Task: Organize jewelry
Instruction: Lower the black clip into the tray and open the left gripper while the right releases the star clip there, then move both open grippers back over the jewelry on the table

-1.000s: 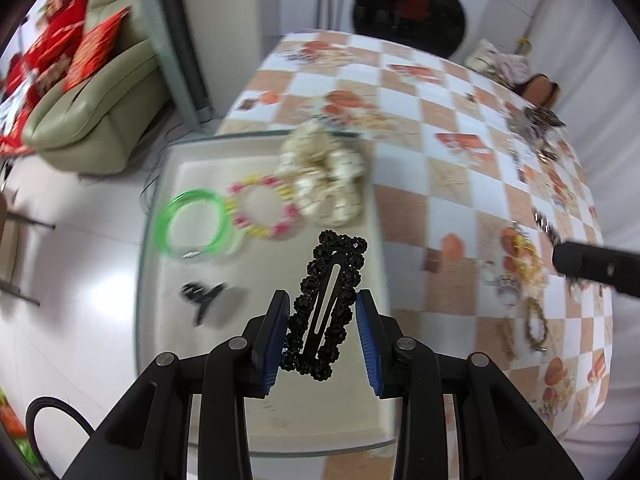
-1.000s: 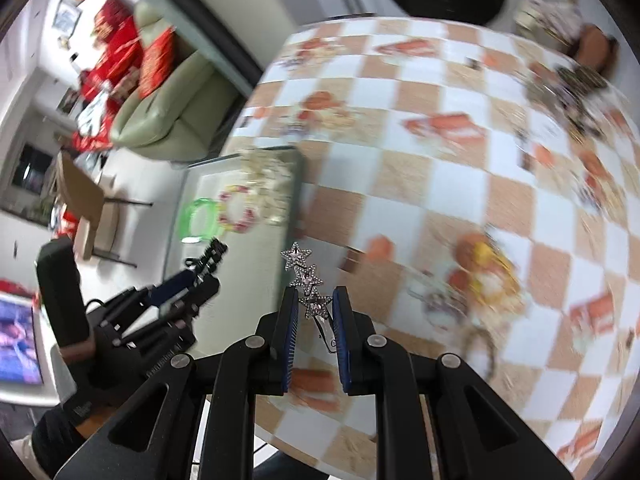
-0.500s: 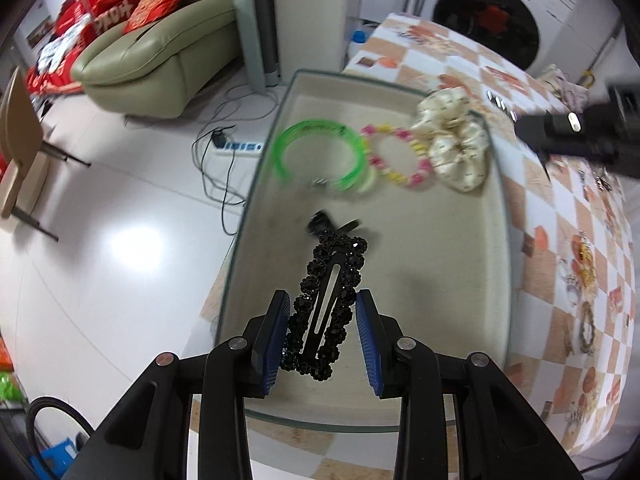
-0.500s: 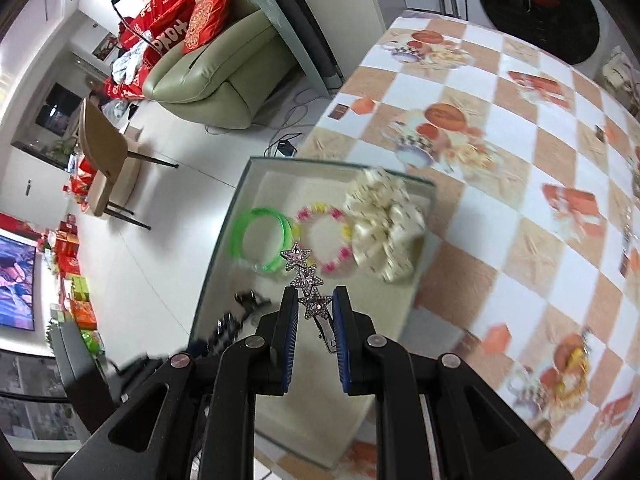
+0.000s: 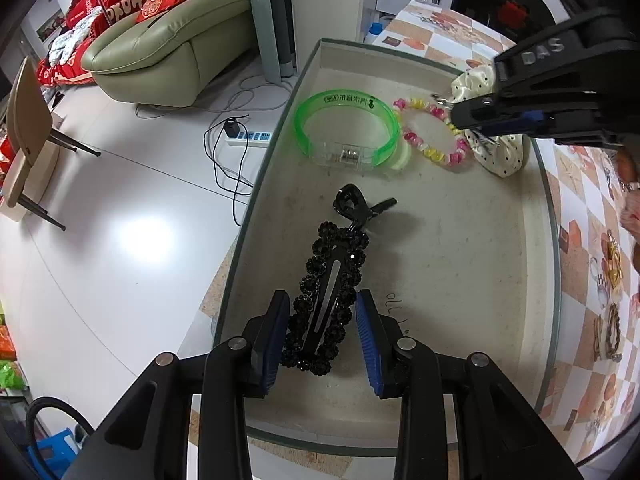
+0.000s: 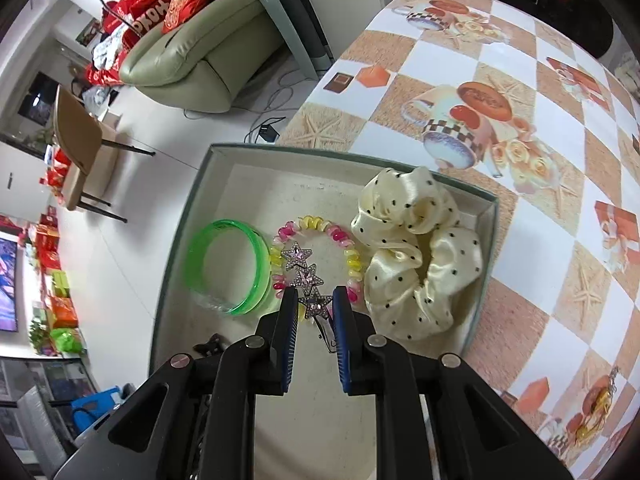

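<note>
The left gripper (image 5: 322,322) is pinching a black beaded clip (image 5: 326,296) between its blue pads (image 5: 276,332), holding it by its near end so that the far end is pointing out over the tray (image 5: 472,264). The clip is hanging above the tray floor, and its tip is lying over, or just short of, a small black claw clip (image 5: 354,205) resting on the tray; whether the two are touching cannot be told.

The right gripper (image 6: 315,308) is clamping a star clip (image 6: 306,276), three glittering stars in a row, with the nearest star sitting between the pads (image 6: 289,320) and the other two sticking forward. In the left wrist view this same gripper (image 5: 470,114) is reaching in from the right, over the far end of the tray.

Beneath the star clip, a bead bracelet (image 6: 316,258) in pink and yellow is lying flat on the tray. A green bangle (image 6: 230,266) is lying just beside it on the left, their edges touching or nearly so. A cream dotted scrunchie (image 6: 416,252) is sitting just beside the bracelet on the right, against the tray's far corner.

The tray is standing at the edge of a table with a checked cloth (image 6: 520,80). More jewelry (image 5: 610,280) is lying scattered on the cloth, well apart from the tray. Beyond the table, a green sofa (image 5: 172,40) and a chair (image 5: 24,132) are standing on the white floor.
</note>
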The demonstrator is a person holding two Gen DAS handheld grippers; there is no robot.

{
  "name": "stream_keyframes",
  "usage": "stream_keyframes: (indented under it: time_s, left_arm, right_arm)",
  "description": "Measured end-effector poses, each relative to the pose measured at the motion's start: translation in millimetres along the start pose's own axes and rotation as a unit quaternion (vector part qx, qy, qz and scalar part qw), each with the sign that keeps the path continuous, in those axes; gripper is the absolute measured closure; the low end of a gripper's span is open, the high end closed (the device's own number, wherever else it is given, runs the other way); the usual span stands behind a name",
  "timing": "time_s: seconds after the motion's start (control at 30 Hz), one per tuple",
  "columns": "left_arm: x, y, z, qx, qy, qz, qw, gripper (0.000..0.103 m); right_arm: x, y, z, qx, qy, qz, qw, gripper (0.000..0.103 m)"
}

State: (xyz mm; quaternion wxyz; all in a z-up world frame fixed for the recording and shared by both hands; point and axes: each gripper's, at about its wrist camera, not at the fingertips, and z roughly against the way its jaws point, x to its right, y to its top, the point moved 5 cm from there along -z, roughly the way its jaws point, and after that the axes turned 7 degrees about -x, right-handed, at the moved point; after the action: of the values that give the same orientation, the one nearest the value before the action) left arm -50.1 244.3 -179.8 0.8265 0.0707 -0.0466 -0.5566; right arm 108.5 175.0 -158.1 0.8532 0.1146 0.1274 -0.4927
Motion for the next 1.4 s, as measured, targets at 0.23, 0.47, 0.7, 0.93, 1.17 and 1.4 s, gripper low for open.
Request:
stream_keyframes:
  time_s: [0.23, 0.47, 0.7, 0.93, 1.17, 1.4]
  left_arm:
    - [5, -5, -6, -0.009, 0.01, -0.014, 0.9998, 0.061]
    - [13, -1, 3, 0.008, 0.022, -0.024, 0.9994, 0.03]
    - [19, 3, 7, 0.005, 0.031, -0.031, 0.999, 0.03]
    - [25, 3, 13, 0.008, 0.03, -0.041, 0.9987, 0.028]
    - [42, 11, 27, 0.019, 0.044, -0.07, 0.9964, 0.0]
    - [87, 25, 50, 0.037, 0.032, -0.114, 0.9923, 0.0]
  right_arm:
    - [0, 8, -21, -0.003, -0.014, 0.0, 1.0, 0.084]
    - [-1, 11, -26, -0.002, -0.019, 0.003, 1.0, 0.084]
    - [4, 8, -20, -0.002, 0.009, -0.004, 1.0, 0.061]
    - [9, 3, 9, 0.027, 0.058, -0.014, 0.998, 0.039]
    - [41, -19, 58, 0.069, 0.109, -0.059, 0.99, 0.026]
    - [103, -62, 98, 0.096, 0.095, -0.122, 0.983, 0.015]
